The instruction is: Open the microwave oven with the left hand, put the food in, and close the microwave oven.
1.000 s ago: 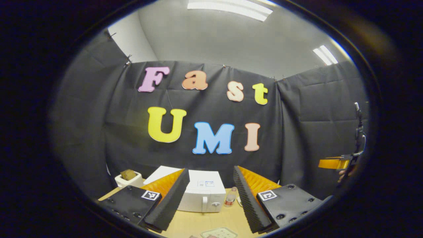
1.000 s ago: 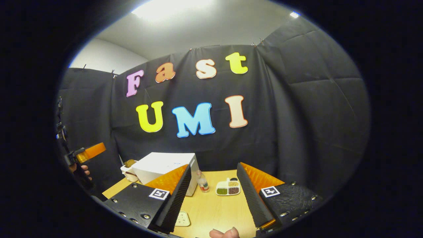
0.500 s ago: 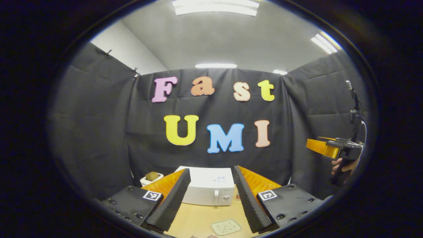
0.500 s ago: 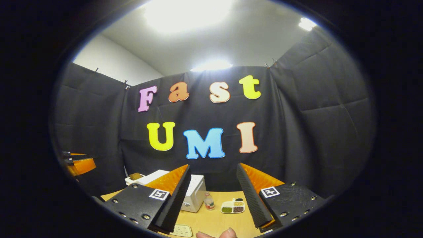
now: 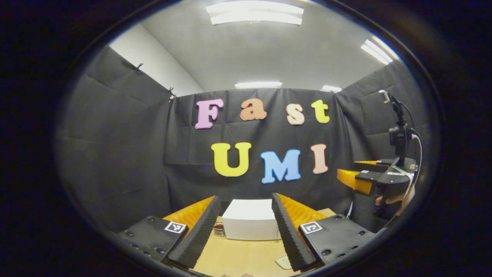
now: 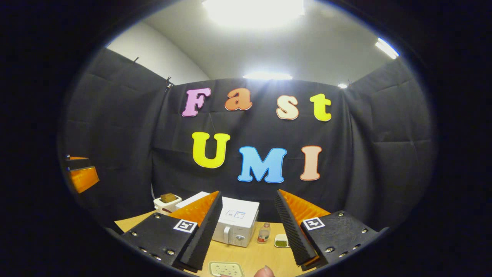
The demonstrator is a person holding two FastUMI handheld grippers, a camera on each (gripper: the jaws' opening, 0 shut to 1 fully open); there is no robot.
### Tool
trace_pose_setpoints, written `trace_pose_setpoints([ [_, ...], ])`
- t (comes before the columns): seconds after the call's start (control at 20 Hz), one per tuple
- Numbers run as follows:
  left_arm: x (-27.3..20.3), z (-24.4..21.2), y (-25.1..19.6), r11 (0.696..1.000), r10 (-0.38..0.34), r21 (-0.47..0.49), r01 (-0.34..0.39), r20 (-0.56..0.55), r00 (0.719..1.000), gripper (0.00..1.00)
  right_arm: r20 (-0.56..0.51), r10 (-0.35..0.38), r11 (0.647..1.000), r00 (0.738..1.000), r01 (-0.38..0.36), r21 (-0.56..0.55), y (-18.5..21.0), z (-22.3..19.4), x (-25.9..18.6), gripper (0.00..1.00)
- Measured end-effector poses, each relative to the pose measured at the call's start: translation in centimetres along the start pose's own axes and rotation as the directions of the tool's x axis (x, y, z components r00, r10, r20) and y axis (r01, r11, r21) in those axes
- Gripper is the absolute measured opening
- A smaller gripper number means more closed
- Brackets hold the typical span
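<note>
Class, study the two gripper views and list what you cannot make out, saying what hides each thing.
- Microwave interior: door shut, right gripper view.
- Food on the white block: too small to identify, right gripper view.
- Green dish: partly behind the right tool's finger.
- Jar: partly behind the left tool's finger, left gripper view.
- Tray: cut off by the bottom edge.

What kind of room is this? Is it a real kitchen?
Probably not: it looks like a recording booth. Black cloth walls surround one wooden table with a white microwave, and a hand-held gripper hovers nearby.
</note>
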State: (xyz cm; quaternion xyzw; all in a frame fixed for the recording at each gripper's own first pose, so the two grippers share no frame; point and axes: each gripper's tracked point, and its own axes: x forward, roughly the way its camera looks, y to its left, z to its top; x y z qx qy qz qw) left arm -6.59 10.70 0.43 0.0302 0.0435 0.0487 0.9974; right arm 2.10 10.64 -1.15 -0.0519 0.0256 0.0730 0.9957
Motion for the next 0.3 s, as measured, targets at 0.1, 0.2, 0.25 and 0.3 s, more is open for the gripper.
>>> trace_pose_setpoints([
  [0.1, -0.1, -0.5, 1.1, 1.0, -0.011, 0.0, 0.011, -0.004, 1.0, 0.92, 0.006, 0.021, 1.0, 1.0, -0.021, 0.018, 2.7, 0.8, 0.2, 0.85],
  [0.2, 0.0, -0.5, 2.5, 1.0, -0.002, -0.025, 0.002, 0.007, 1.0, 0.97, 0.023, 0.031, 0.999, 0.999, -0.031, 0.009, 3.8, 1.7, 0.6, 0.84],
  [0.25, 0.1, -0.5, 3.4, 0.999, 0.016, -0.04, -0.015, 0.007, 1.0, 0.97, 0.026, 0.028, 1.0, 0.999, -0.028, -0.004, 3.7, 1.9, 0.8, 0.84],
  [0.3, 0.0, -0.9, 4.0, 0.998, 0.028, -0.06, -0.028, -0.001, 1.0, 0.97, 0.016, 0.032, 0.999, 0.999, -0.032, -0.015, 3.9, 1.8, 0.9, 0.84],
])
